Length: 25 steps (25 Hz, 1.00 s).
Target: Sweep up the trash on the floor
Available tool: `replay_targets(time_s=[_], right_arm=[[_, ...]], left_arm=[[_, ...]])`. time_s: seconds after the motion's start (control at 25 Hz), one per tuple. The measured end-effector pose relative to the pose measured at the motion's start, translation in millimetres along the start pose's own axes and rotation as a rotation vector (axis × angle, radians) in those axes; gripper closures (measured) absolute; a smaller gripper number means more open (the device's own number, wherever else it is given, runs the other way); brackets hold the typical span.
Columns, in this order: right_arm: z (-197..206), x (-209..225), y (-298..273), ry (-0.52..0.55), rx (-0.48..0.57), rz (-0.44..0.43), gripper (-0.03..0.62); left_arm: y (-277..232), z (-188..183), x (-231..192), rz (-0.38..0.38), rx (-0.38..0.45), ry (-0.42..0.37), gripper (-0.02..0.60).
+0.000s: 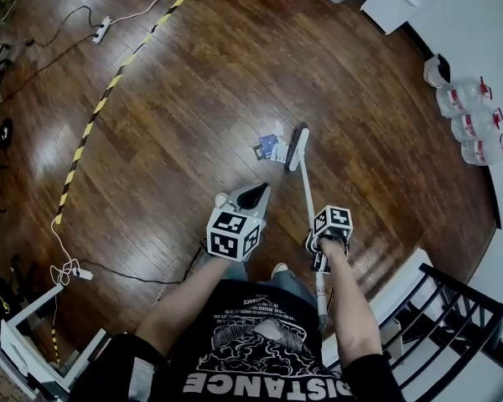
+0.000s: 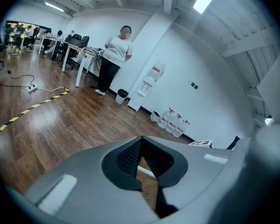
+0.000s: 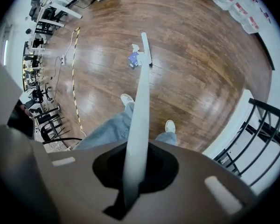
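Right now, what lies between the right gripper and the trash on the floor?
Only the broom's white handle, which the right gripper holds; it runs to the broom head beside the trash. The floor under it is bare, in the head view.

Trash [image 1: 271,147] beside the broom head [image 1: 298,147] is too small to identify.

hand-held gripper [image 3: 130,190] round broom handle [image 3: 137,129]

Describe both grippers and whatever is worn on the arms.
The left gripper has a grey moulded shell with black textured lining inside, topped by a cube of black-and-white square markers. The right gripper has the same shell and marker cube. No cables show. The person wears a black short-sleeved T-shirt with white print.
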State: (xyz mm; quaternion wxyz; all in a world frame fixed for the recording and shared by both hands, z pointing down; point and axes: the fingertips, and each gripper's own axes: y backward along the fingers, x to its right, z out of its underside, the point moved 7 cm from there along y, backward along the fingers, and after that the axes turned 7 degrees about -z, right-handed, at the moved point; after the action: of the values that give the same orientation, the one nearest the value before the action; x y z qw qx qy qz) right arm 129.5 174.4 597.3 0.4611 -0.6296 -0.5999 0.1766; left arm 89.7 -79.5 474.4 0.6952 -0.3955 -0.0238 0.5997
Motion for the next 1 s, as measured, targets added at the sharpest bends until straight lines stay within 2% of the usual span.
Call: replay_targets(time_s=[0.28,0.48,0.64,0.8,1.0], right_arm=[[42.9,70.5,13.6,0.162,0.072,-0.012,0.594],[81.2,129.3,30.5,0.31,0.123,0.019,0.594],[111.9,169.4,41.1,0.402,0.162,0.028,0.594],[146.5,188.9,45.9,0.444,0.183,0.014,0.594],[182.8,188.3,48.5,0.508,0.217,-0.004,0.594]], left_arm=[[18.3,56.1,83.2,-0.046,0.049,-0.036,0.577],[40.1,99.8,147.2,-0.107,0.086,-0.067,0.577],[60.7,126.5,197.3,-0.145,0.127,-0.061,0.577],[86.3,141.5,233.0,-0.167,0.141,-0.081,0.577],[118.2,154.1,255.7,-0.208,0.152,-0.093,0.577]])
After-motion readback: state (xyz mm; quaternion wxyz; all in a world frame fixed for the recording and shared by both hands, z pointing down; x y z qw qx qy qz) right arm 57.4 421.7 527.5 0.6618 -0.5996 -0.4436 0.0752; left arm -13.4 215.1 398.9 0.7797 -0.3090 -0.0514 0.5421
